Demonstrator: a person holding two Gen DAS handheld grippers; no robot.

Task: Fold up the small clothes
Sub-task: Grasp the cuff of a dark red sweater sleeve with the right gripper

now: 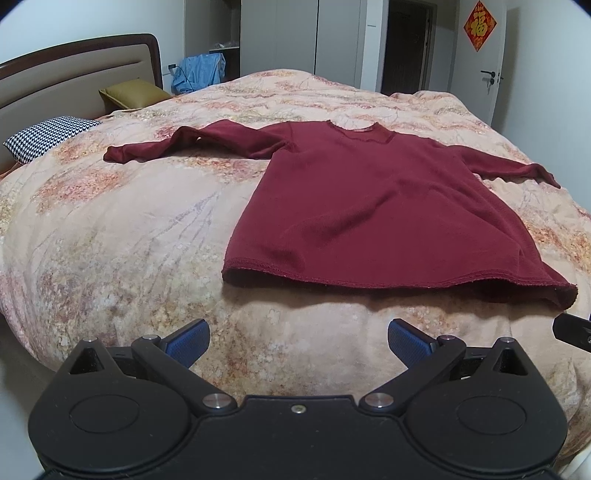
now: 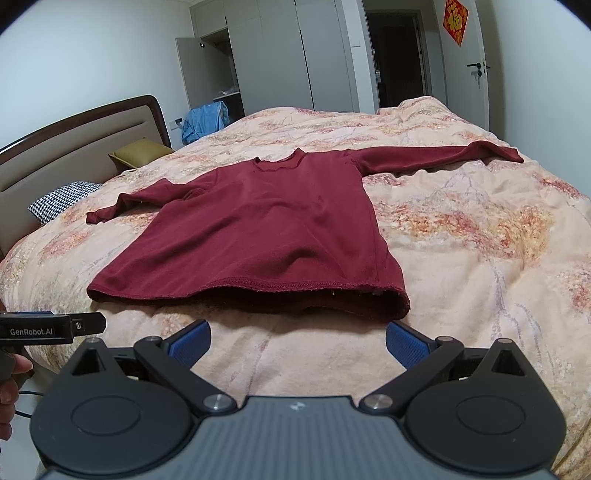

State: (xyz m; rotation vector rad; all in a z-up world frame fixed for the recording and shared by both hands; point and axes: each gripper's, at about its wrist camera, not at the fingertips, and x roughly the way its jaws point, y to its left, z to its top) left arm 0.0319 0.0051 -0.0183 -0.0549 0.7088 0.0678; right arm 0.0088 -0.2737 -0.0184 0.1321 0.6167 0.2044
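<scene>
A dark red long-sleeved top (image 1: 373, 199) lies flat and face up on a bed, spread over a peach quilt (image 1: 129, 240) printed with faded floral sprays. The knit looks soft and finely ribbed, with a round neckline (image 1: 356, 133) pointing toward the far side of the bed and a stitched hem (image 1: 388, 277) nearest the two grippers. Both sleeves reach outward, one (image 1: 184, 144) toward the headboard (image 1: 74, 74), the other (image 1: 517, 170) toward the door side of the room. The hem gapes slightly, showing a dark inner layer.

The left gripper (image 1: 298, 341) hovers off the near edge of the bed with its blue-padded fingers (image 1: 188, 341) spread wide and holding nothing, just short of the hem's left corner. The right gripper (image 2: 297, 341) hangs likewise near the hem's right half, its textured blue fingers (image 2: 406, 341) wide apart and empty. In the right wrist view the left gripper's black body shows at the left edge, held by a hand (image 2: 11, 384).

The quilt billows in rounded, puffy folds, with bare quilt on every side of the top. A houndstooth pillow (image 1: 48, 138) and an olive cushion (image 1: 133, 92) rest by the padded, wood-trimmed headboard. Beyond stand pale wardrobes, a blue garment (image 1: 199, 74) and a white door bearing a red diamond-shaped decoration (image 1: 479, 26).
</scene>
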